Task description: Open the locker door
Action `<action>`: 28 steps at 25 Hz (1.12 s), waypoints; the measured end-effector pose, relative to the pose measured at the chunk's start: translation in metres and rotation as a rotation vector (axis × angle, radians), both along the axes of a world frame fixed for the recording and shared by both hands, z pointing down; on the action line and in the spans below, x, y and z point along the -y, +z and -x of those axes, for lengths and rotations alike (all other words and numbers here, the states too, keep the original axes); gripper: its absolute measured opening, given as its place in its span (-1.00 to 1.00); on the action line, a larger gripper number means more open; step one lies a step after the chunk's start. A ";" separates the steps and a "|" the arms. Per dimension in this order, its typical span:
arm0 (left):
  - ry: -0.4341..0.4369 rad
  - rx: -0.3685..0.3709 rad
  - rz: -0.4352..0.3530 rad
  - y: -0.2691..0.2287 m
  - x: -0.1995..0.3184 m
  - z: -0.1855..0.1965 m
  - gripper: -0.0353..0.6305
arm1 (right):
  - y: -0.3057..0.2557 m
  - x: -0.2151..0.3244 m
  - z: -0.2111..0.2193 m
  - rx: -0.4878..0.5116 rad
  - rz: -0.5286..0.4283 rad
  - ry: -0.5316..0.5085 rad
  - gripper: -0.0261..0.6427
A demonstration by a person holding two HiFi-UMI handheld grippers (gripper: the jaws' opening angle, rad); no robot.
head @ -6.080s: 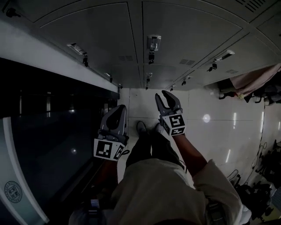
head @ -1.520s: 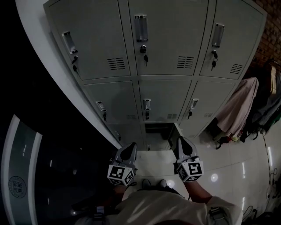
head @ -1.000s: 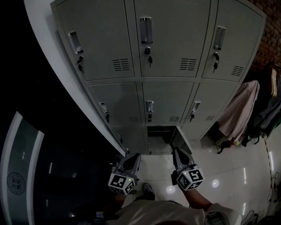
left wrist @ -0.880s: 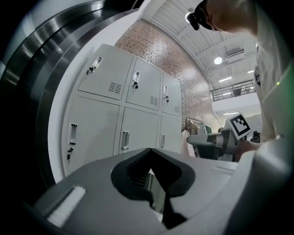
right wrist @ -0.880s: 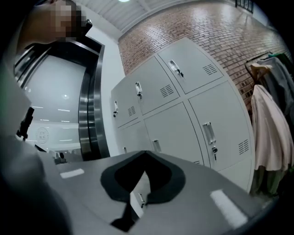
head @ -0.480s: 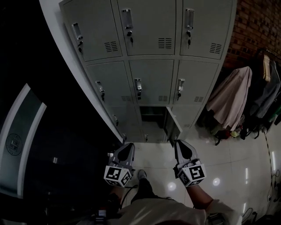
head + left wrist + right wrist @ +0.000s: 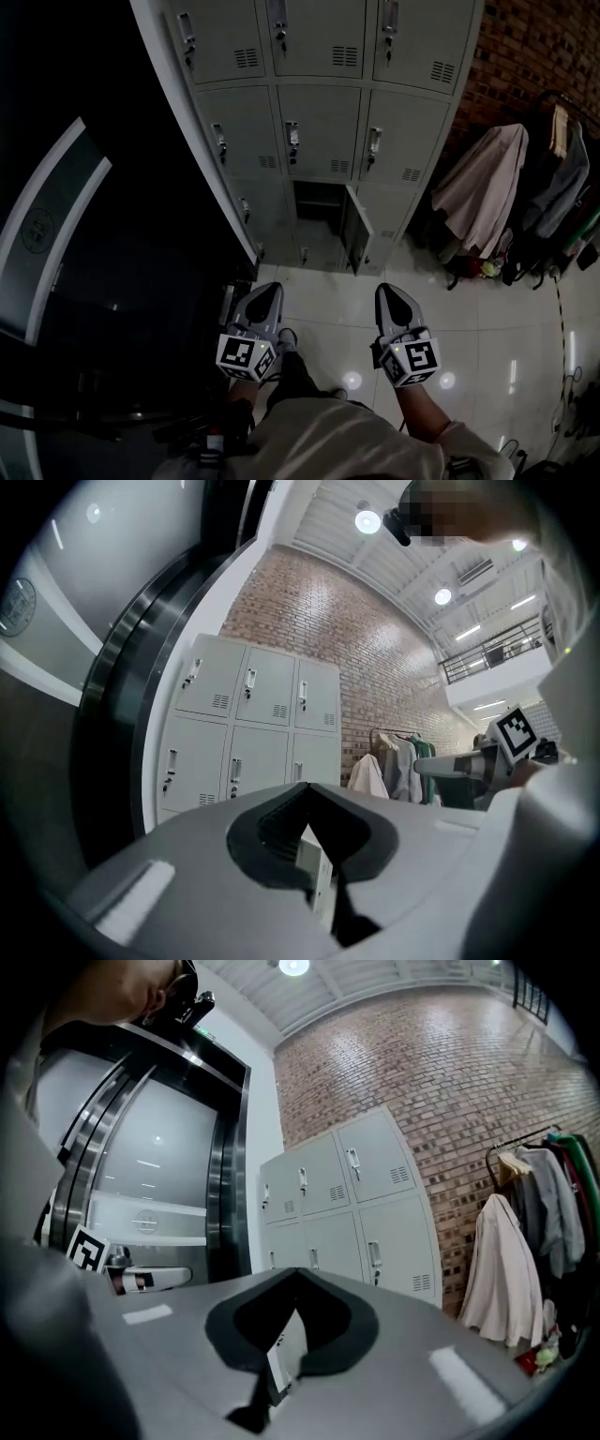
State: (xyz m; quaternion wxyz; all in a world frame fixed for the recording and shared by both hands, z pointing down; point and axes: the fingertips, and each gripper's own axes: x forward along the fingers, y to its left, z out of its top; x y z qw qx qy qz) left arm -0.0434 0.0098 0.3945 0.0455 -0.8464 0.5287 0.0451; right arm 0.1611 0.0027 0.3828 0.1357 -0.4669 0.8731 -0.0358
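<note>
A grey bank of lockers [image 7: 323,131] stands ahead against a brick wall. Its bottom middle locker [image 7: 317,211] is open, and its door [image 7: 355,231] swings out to the right. The other doors look closed, with keys hanging at their handles. My left gripper [image 7: 266,294] and right gripper [image 7: 390,294] hover side by side over the tiled floor, well short of the lockers. Both are shut, empty and touching nothing. The left gripper [image 7: 305,786] points at the lockers [image 7: 251,731]. From the right gripper [image 7: 296,1272] the lockers [image 7: 349,1211] appear straight ahead too.
Coats on a rack [image 7: 511,187] hang right of the lockers and show as coats [image 7: 511,1260] in the right gripper view. A dark curved glass wall [image 7: 66,216] runs along the left. White glossy floor tiles [image 7: 328,300] lie between me and the lockers.
The lockers have slid up and away in the head view and more floor shows. Both grippers stay shut, low in front of the body. The bottom middle locker stays open.
</note>
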 end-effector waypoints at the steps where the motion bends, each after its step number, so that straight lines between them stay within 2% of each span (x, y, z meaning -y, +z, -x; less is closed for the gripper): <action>1: -0.008 -0.003 0.003 -0.001 -0.007 -0.001 -0.81 | -0.001 -0.007 -0.002 0.000 0.000 -0.004 -0.92; 7: 0.021 0.003 -0.029 -0.021 -0.033 -0.015 -0.81 | -0.017 -0.034 -0.004 0.009 -0.014 -0.037 -0.92; 17: 0.048 -0.013 -0.042 -0.032 -0.040 -0.005 -0.81 | -0.039 -0.040 0.015 0.032 -0.040 -0.026 -0.92; 20: 0.055 -0.022 -0.030 -0.030 -0.046 0.003 -0.81 | -0.048 -0.045 0.024 0.043 -0.055 -0.009 -0.92; 23: 0.070 -0.019 -0.047 -0.040 -0.054 0.007 -0.81 | -0.069 -0.058 0.023 0.095 -0.116 0.031 -0.92; 25: 0.077 -0.024 -0.061 -0.047 -0.059 0.006 -0.81 | -0.079 -0.066 0.019 0.087 -0.147 0.051 -0.92; 28: 0.089 -0.026 -0.066 -0.044 -0.062 0.001 -0.81 | -0.070 -0.067 0.019 0.063 -0.121 0.051 -0.92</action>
